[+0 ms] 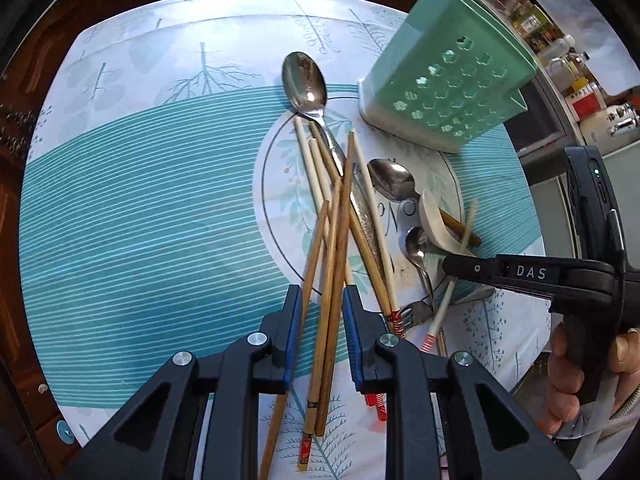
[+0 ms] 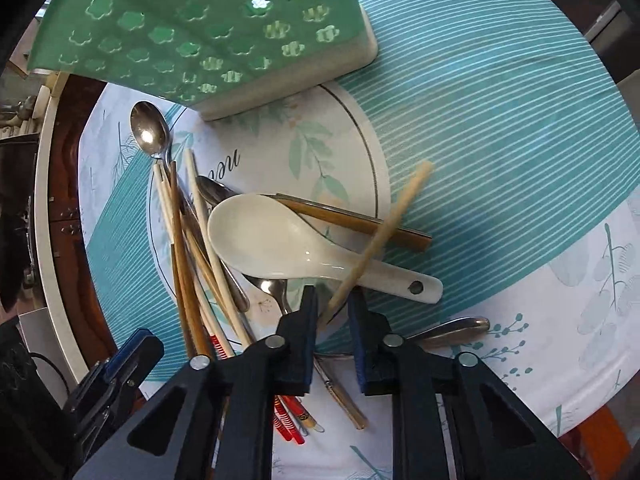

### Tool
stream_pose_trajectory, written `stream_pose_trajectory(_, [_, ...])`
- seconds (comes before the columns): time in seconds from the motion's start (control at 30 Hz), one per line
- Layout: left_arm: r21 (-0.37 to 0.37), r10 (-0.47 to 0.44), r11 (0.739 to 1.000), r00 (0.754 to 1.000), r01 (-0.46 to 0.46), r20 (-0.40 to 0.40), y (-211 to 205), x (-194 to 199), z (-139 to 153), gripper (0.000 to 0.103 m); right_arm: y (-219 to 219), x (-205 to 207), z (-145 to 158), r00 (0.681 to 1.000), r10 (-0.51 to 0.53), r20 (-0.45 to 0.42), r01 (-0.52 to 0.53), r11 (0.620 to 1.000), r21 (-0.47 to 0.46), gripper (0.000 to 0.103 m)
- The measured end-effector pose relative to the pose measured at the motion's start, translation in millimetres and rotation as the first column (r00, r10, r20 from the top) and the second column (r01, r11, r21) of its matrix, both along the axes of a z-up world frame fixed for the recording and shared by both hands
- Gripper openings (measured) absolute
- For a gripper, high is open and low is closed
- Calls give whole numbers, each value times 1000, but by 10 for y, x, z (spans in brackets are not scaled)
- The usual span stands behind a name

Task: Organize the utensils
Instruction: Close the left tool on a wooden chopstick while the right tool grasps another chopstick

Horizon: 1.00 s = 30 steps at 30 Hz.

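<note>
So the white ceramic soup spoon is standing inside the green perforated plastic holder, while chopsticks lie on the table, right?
Not quite. The white ceramic soup spoon lies on the tablecloth among the chopsticks, outside the green perforated plastic holder, as the right wrist view shows. The chopsticks do lie on the table.

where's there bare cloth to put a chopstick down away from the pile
The striped teal band of the tablecloth, left of the chopsticks in the left wrist view, lies bare to the table edge. Crowded: the printed circle, where chopsticks, metal spoons and the white soup spoon overlap, with the green holder bordering it.
</note>
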<state>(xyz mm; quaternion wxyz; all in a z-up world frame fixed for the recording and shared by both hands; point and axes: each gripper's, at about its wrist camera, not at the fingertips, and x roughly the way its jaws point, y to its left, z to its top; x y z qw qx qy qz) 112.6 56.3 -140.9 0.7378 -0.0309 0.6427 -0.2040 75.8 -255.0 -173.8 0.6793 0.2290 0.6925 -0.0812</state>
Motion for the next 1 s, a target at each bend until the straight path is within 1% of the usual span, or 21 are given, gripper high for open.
stream_pose_trajectory(0.03, [0, -8, 1000, 1000, 8, -6, -5, 7, -16, 18, -33, -8, -21, 1000, -6, 1, 6, 1000, 3, 6])
stream_pose_trajectory(0.07, [5, -14, 1000, 1000, 14, -17, -8, 20, -47, 18, -66, -20, -31, 1000, -18, 3, 18, 1000, 23, 5])
stream_pose_trajectory(0.13, [20, -23, 1000, 999, 23, -31, -16, 49, -107, 18, -134, -45, -78, 999, -33, -3, 33, 997, 69, 5])
stream_pose_trajectory(0.27, [50, -43, 998, 998, 45, -36, -15, 115, -161, 16, -221, -121, -101, 999, -34, -5, 34, 993, 116, 5])
stream_pose_trajectory(0.37, [61, -61, 996, 997, 63, -41, -27, 150, -189, 15, -213, -183, -97, 1000, -23, 0, 23, 991, 133, 5])
stream_pose_trajectory(0.43, [80, -77, 993, 995, 81, -56, -52, 174, -229, 12, -207, -212, -92, 1000, -24, 3, 23, 989, 147, 5])
stream_pose_trajectory(0.53, [123, -110, 985, 991, 118, -70, -83, 193, -286, 11, -162, -225, -81, 1000, -19, 11, 17, 988, 156, 5])
stream_pose_trajectory(0.67, [158, -142, 976, 987, 153, -80, -141, 199, -320, 10, -187, -283, -45, 1000, -14, 18, 11, 986, 165, 5])
stream_pose_trajectory(1.0, [195, -169, 962, 977, 192, -131, -320, 217, -421, 9, -135, -268, -66, 1000, -6, 20, 3, 986, 168, 5])
